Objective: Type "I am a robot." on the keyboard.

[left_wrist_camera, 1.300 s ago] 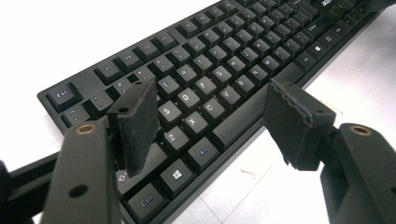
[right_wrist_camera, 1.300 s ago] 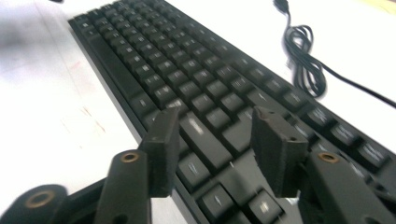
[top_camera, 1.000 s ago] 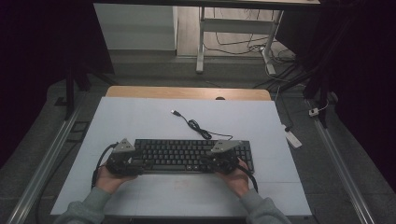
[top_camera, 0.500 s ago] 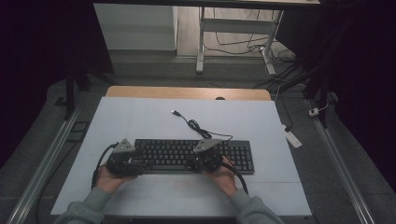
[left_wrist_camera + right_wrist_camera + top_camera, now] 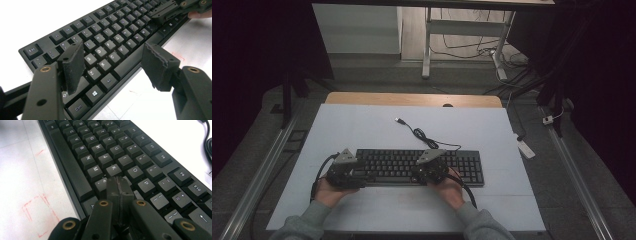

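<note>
A black keyboard (image 5: 397, 162) lies across the white table top, its cable (image 5: 424, 136) curling away to a loose USB plug (image 5: 399, 120). My left gripper (image 5: 346, 172) rests at the keyboard's left end. In the left gripper view its jaws stand open (image 5: 112, 65), one pad (image 5: 73, 66) over the left-hand keys, the other pad (image 5: 160, 65) just off the front edge, nothing pressed. My right gripper (image 5: 430, 167) is over the keyboard's middle-right. Its jaws are shut (image 5: 117, 182), the tips down at the keys below K and L.
The white table top (image 5: 362, 130) has free room behind and in front of the keyboard. Faint red marks (image 5: 37, 210) are drawn on it near the front edge. A wooden strip (image 5: 412, 99) borders the far side. A small white object (image 5: 525, 148) lies on the floor at the right.
My right gripper has slid left along the keyboard from its right end toward the middle, still shut. The left gripper and the keyboard have stayed put.
</note>
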Demonstrator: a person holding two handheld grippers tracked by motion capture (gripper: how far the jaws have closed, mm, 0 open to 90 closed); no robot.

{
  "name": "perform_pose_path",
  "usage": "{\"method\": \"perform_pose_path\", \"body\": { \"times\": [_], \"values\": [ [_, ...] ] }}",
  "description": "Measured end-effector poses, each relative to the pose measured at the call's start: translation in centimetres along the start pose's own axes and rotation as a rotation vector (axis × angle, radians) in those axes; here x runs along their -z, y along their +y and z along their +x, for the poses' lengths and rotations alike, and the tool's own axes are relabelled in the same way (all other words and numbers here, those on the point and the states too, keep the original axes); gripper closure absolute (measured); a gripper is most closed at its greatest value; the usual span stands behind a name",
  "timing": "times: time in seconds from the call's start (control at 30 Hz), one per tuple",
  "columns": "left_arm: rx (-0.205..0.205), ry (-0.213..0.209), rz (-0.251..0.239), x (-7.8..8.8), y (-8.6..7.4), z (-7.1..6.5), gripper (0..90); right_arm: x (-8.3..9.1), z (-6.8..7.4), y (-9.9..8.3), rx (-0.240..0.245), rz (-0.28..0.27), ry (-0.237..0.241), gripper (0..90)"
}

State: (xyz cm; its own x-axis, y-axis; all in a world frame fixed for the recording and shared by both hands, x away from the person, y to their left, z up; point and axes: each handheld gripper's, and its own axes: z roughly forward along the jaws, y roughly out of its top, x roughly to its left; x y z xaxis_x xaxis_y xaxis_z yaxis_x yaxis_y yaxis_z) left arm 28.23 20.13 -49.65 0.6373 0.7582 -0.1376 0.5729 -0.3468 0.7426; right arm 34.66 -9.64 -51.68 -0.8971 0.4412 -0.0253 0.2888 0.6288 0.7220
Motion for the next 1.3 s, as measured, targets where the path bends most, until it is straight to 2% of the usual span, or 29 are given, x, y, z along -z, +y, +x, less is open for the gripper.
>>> {"method": "perform_pose_path", "body": {
  "times": [0.1,0.27,0.37,0.53,0.7,0.87,0.97,1.3],
  "values": [
    [-0.001,0.001,0.001,0.0,0.0,0.0,34.7,0.3,-0.1,0.0,0.002,-0.014,0.005,89.9],
    [0.001,0.001,-0.001,0.0,0.0,0.0,34.7,1.4,-0.4,-0.1,-0.015,-0.08,0.004,89.7],
    [-0.002,0.001,-0.002,0.1,0.0,0.0,34.7,2.3,-0.8,-0.5,-0.029,-0.112,-0.01,82.8],
    [-0.002,0.002,-0.003,0.1,0.0,-0.1,34.6,4.0,-1.6,-1.7,-0.066,-0.13,-0.046,67.9],
    [-0.004,0.004,0.0,0.0,0.0,-0.1,34.5,5.9,-2.3,-3.1,-0.092,-0.144,-0.081,59.7],
    [-0.007,0.003,0.003,-0.1,0.0,-0.3,34.4,7.3,-2.7,-4.4,-0.111,-0.152,-0.099,55.2],
    [-0.009,0.002,0.002,-0.1,0.0,-0.3,34.4,7.8,-2.9,-4.9,-0.106,-0.145,-0.12,53.3],
    [-0.003,0.004,-0.002,0.0,-0.3,-0.3,34.3,9.8,-3.3,-6.8,-0.131,-0.164,-0.14,49.5]
  ]
}}
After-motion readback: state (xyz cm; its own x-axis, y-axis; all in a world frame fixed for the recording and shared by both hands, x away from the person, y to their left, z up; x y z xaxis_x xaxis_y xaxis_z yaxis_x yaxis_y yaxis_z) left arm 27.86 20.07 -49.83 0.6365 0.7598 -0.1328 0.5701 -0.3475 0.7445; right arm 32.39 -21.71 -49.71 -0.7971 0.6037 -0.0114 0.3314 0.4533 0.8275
